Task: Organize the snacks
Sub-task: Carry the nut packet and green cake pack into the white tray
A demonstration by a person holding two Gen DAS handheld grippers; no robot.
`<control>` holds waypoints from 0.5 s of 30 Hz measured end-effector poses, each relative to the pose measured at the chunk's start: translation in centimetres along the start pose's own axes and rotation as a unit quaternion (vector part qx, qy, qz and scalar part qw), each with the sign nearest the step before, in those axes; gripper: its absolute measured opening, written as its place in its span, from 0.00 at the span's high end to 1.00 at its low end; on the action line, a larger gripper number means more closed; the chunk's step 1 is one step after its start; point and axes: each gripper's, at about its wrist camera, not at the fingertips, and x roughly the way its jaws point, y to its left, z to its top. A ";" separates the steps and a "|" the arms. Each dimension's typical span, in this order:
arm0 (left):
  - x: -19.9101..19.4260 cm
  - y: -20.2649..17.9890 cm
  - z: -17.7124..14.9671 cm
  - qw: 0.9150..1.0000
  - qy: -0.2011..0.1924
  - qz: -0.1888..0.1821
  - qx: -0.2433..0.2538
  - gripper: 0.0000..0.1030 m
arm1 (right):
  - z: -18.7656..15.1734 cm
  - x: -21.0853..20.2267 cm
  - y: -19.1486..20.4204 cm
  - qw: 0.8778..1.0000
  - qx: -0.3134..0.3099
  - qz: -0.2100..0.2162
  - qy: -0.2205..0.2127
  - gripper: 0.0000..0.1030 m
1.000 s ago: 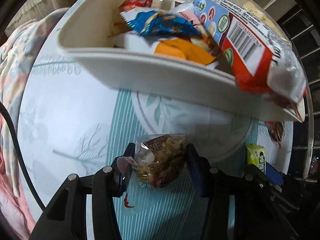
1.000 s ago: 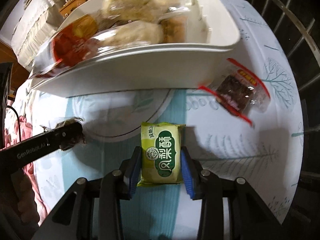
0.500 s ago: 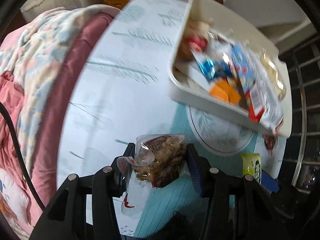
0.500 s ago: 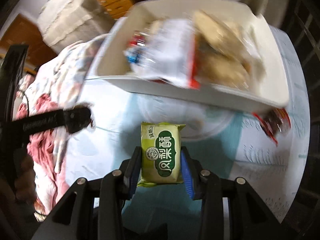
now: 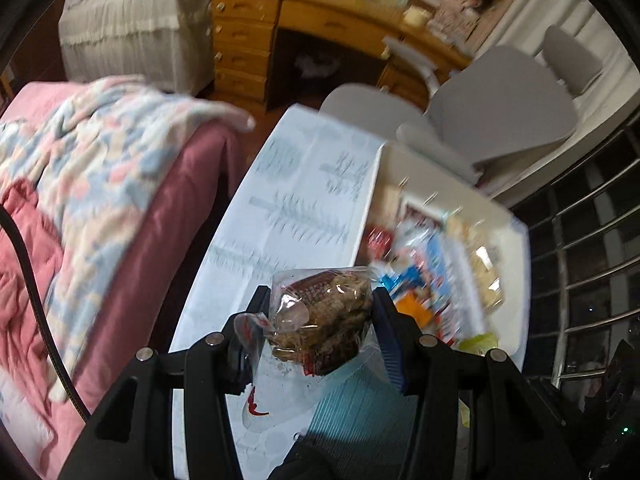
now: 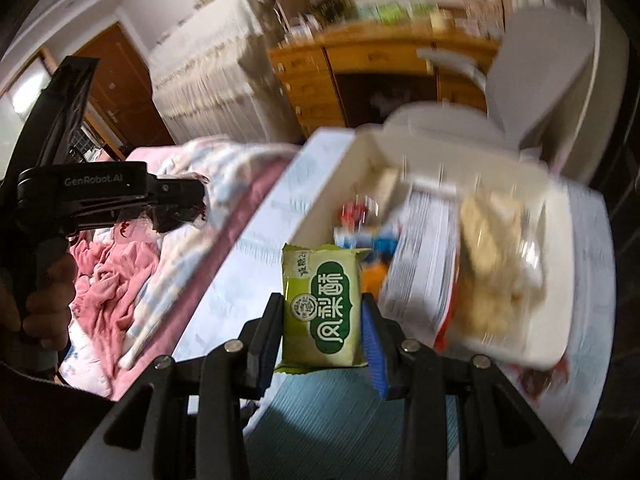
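My left gripper (image 5: 320,320) is shut on a clear-wrapped brown snack (image 5: 324,316) and holds it high above the table. My right gripper (image 6: 322,316) is shut on a green pineapple-cake packet (image 6: 322,308), also lifted. A white tray (image 5: 516,248) full of several snack packets lies on the table to the right and below; it also shows in the right wrist view (image 6: 332,184). The left gripper (image 6: 176,200) shows at the left of the right wrist view. The views are motion-blurred.
A patterned white and teal tablecloth (image 5: 288,208) covers the table. A pink bed with a blanket (image 5: 100,184) lies at the left. A grey chair (image 5: 500,112), a wooden desk (image 5: 280,28) and metal rails (image 5: 592,240) stand beyond. A red-wrapped snack (image 6: 540,376) lies by the tray.
Both grippers have risen and tilted up, still holding their snacks. The tray now lies farther below, and the room behind has come into view.
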 end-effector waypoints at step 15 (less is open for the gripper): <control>2.8 -6.0 2.7 0.990 -0.031 -0.116 0.076 0.52 | 3.4 -1.5 -2.2 0.993 -0.016 -0.079 -0.081 0.63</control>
